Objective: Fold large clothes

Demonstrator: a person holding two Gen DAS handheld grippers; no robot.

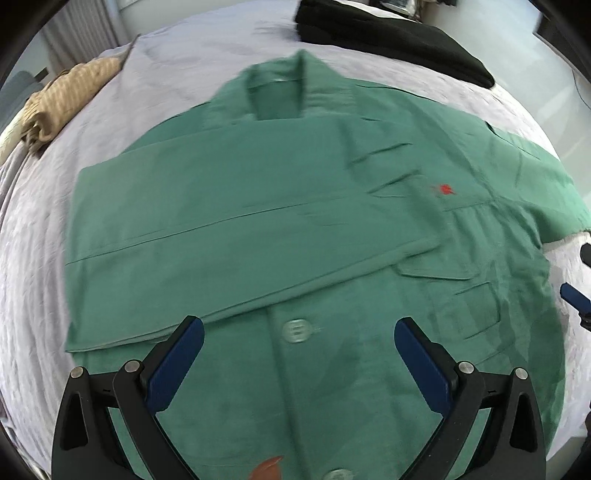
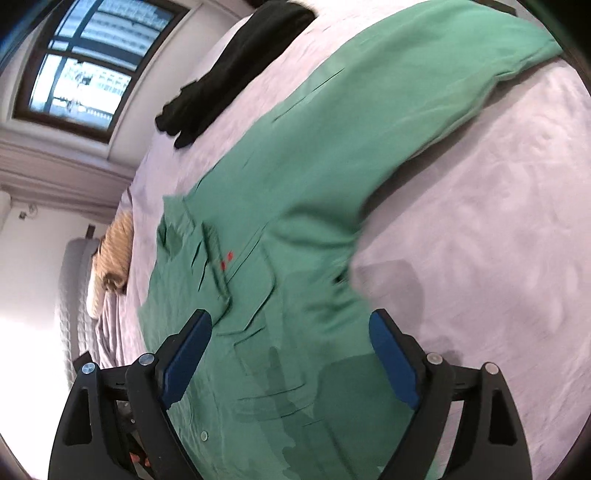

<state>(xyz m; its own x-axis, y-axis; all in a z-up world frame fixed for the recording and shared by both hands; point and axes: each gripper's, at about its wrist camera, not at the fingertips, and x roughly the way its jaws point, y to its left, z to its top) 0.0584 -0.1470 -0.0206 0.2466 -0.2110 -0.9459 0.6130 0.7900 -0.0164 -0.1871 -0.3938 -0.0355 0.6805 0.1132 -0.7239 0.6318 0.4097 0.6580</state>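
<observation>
A green button-up shirt [image 1: 280,206] with a small red chest logo [image 1: 445,190] lies front up on the bed. Its left side and sleeve are folded across the body; the other sleeve [image 2: 424,74] stretches out flat. My left gripper [image 1: 298,328] is open and empty just above the shirt's button placket [image 1: 295,330]. My right gripper [image 2: 290,321] is open and empty above the shirt's side, near the base of the outstretched sleeve. It also shows at the right edge of the left wrist view [image 1: 576,299].
The bed has a pale lilac sheet [image 2: 480,240]. A black garment [image 1: 388,33] lies beyond the collar. A tan striped garment [image 1: 62,99] sits at the far left edge. A window [image 2: 92,62] and white wall lie beyond the bed.
</observation>
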